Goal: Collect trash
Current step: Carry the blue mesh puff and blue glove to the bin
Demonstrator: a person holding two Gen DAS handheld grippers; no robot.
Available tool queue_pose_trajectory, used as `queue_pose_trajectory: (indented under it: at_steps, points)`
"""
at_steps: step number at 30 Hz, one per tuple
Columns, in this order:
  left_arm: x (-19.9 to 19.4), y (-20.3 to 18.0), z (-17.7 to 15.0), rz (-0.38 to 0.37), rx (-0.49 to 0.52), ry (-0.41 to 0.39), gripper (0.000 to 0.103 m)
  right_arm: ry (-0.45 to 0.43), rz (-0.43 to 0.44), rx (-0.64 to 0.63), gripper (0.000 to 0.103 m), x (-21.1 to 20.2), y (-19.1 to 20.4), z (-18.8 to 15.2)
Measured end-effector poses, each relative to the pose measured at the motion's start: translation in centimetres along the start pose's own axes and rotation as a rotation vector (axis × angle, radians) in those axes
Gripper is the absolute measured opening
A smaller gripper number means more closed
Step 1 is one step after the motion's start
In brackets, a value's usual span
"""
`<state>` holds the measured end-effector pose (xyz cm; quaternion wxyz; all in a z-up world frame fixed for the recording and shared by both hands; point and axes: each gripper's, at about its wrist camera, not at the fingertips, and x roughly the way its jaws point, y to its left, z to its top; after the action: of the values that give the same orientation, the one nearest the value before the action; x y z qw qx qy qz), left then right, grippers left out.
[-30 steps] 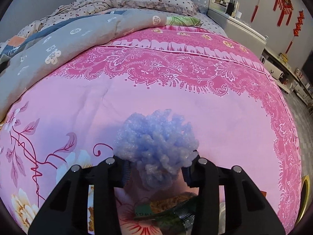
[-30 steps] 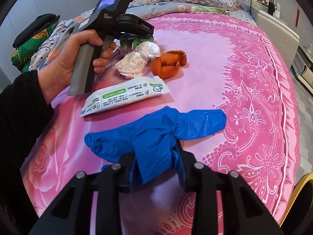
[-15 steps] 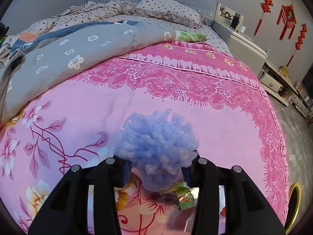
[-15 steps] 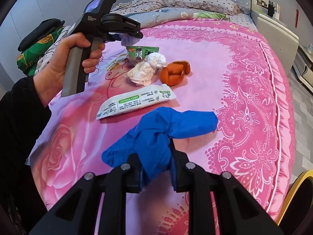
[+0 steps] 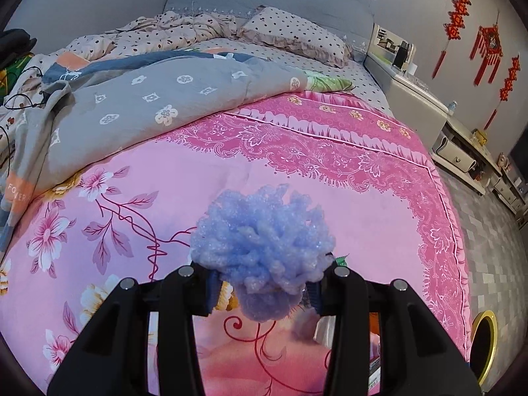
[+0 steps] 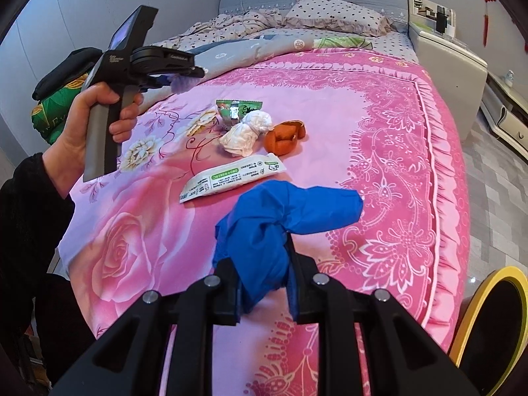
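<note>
Right tool [image 6: 264, 292] pinching the floppy blue nitrile glove [image 6: 280, 221] and left tool [image 5: 264, 288] squeezing that fluffy lavender foam wad [image 5: 264, 247], either could slip loose before reaching the yellow-rimmed bin [image 6: 491, 323].

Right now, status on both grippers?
Left gripper shut on lavender foam wad. Right gripper shut on blue glove. Wrappers, tissues, peel on bed.

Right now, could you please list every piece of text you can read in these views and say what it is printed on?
"FO...": orange band of the grey quilt; the rest is creased.
"Ev...": green blanket; the rest is hidden.
white packet: green label and print, too small to read.
green wrapper: characters, blurred.
left gripper: white print on its body, too small to read.
</note>
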<state>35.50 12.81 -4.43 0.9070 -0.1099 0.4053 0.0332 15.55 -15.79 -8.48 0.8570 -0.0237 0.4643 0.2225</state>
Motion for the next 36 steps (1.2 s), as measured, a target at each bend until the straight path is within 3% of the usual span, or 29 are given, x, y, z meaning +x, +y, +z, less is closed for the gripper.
queue_pose_trajectory:
  at_steps: [15,36]
  points:
    - [-5.6,-0.3,-3.0,0.001,-0.004,-0.01,0.039,-0.073,-0.044,0.043,0.018,-5.4,-1.2,-2.2]
    - [-10.2,-7.5,-8.3,-0.135,0.052,0.01,0.039,-0.186,-0.111,0.141,0.018,-12.9,-5.7,-4.7]
